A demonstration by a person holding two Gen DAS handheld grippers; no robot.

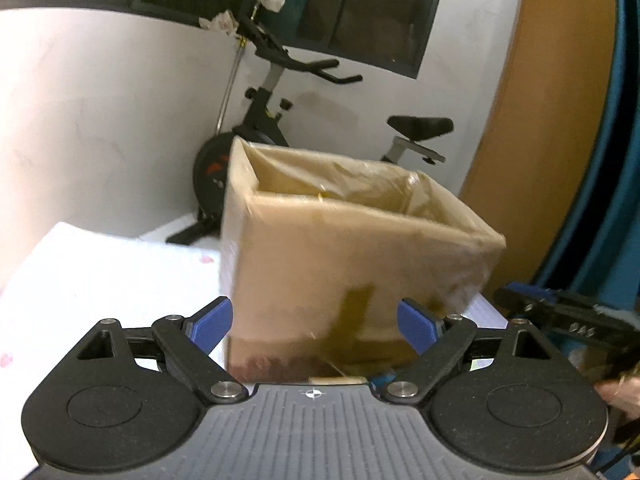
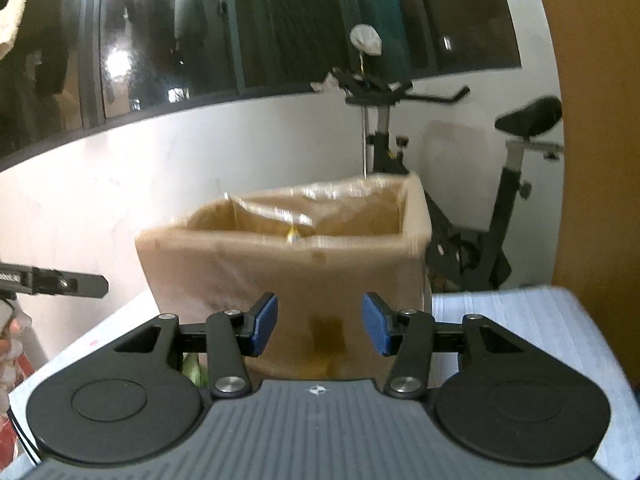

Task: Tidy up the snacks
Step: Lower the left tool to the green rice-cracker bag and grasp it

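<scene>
An open-topped cardboard box (image 1: 352,264) stands on the white-covered table (image 1: 100,280), blurred in both views. Something small and yellow (image 2: 294,236) shows inside it over the rim. My left gripper (image 1: 316,326) is open wide, its blue pads (image 1: 212,324) level with the box's lower front; I cannot tell whether they touch it. The right gripper (image 2: 320,327) faces another side of the box (image 2: 288,272), partly open, with nothing between its pads. Each gripper shows in the other's view: the right one (image 1: 560,320), the left one (image 2: 60,280). A bit of green (image 2: 192,368) peeks out under the right gripper's left finger.
An exercise bike (image 1: 264,120) stands behind the box against the white wall. A wooden panel (image 1: 540,120) rises at the right, dark windows (image 2: 240,40) run above. The table's right part (image 2: 520,320) lies beside the box. A hand (image 1: 616,392) shows at the right edge.
</scene>
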